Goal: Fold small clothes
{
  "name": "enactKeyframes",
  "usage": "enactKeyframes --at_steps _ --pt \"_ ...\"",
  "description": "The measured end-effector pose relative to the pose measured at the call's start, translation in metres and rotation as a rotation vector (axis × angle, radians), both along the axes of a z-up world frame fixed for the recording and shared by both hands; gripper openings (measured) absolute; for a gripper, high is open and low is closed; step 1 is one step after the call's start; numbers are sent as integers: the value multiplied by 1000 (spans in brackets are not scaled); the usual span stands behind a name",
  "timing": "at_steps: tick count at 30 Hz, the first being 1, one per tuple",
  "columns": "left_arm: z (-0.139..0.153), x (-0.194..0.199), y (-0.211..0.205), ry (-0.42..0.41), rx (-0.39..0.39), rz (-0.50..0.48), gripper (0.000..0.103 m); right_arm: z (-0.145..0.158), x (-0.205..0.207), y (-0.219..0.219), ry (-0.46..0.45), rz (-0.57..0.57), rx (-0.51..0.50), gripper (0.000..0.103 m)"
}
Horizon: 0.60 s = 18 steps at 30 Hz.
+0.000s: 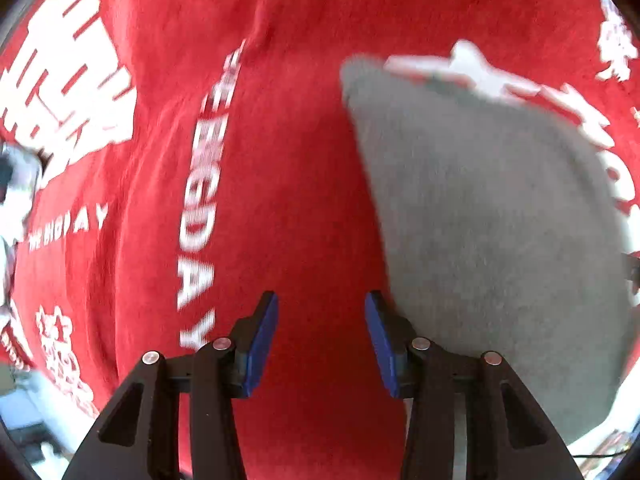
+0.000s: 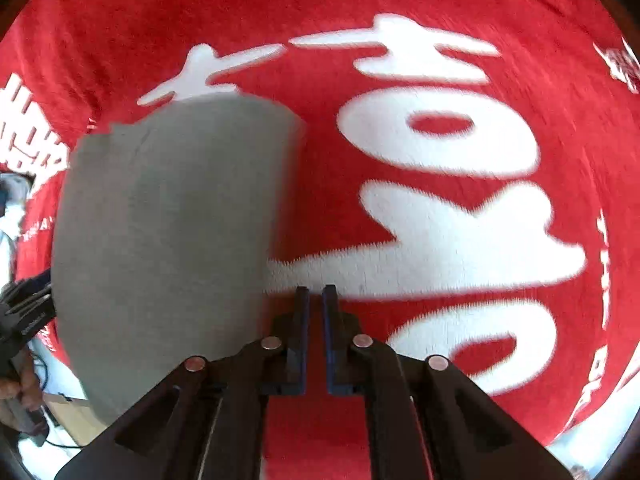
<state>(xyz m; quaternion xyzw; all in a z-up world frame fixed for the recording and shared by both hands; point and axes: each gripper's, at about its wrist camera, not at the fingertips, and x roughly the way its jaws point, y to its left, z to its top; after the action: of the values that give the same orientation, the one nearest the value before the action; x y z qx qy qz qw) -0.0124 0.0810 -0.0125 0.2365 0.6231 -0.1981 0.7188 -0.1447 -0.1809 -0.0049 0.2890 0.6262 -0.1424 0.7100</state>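
Note:
A flat grey garment (image 1: pixel 480 220) lies on a red cloth (image 1: pixel 300 160) printed with white lettering. In the left wrist view it is to the right, its near edge beside the right finger. My left gripper (image 1: pixel 322 320) points down at bare red cloth just left of the garment, open, with nothing between its blue pads (image 1: pixel 264 332). In the right wrist view the grey garment (image 2: pixel 160 220) fills the left side of the red cloth (image 2: pixel 240 20). My right gripper (image 2: pixel 316 296) stands just right of the garment's edge, shut, with nothing visible between its fingers.
At the left edge of the right wrist view a person's hand (image 2: pixel 16 392) holds a black device (image 2: pixel 24 308). A pale surface (image 2: pixel 72 416) shows beyond the red cloth's near edge. A blurred white and dark object (image 1: pixel 12 184) lies at the cloth's left edge.

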Motion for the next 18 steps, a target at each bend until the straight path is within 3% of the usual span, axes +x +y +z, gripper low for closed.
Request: enactKeyframes --at_steps 2,6,12,15,18 --pt "14 0 18 -5 -83 51 47 8 -12 -3 -42 -39 65 7" --pt "38 -8 34 -5 -137 72 47 25 -32 -5 -75 -67 86 7" --pt "70 -34 27 19 -258 8 47 61 -32 25 -164 -74 144 7" --pt "60 -50 17 33 -221 -20 47 65 -25 53 -154 -16 142 7" --pt "35 -59 16 51 -192 -5 49 47 -19 71 -86 50 81 8"
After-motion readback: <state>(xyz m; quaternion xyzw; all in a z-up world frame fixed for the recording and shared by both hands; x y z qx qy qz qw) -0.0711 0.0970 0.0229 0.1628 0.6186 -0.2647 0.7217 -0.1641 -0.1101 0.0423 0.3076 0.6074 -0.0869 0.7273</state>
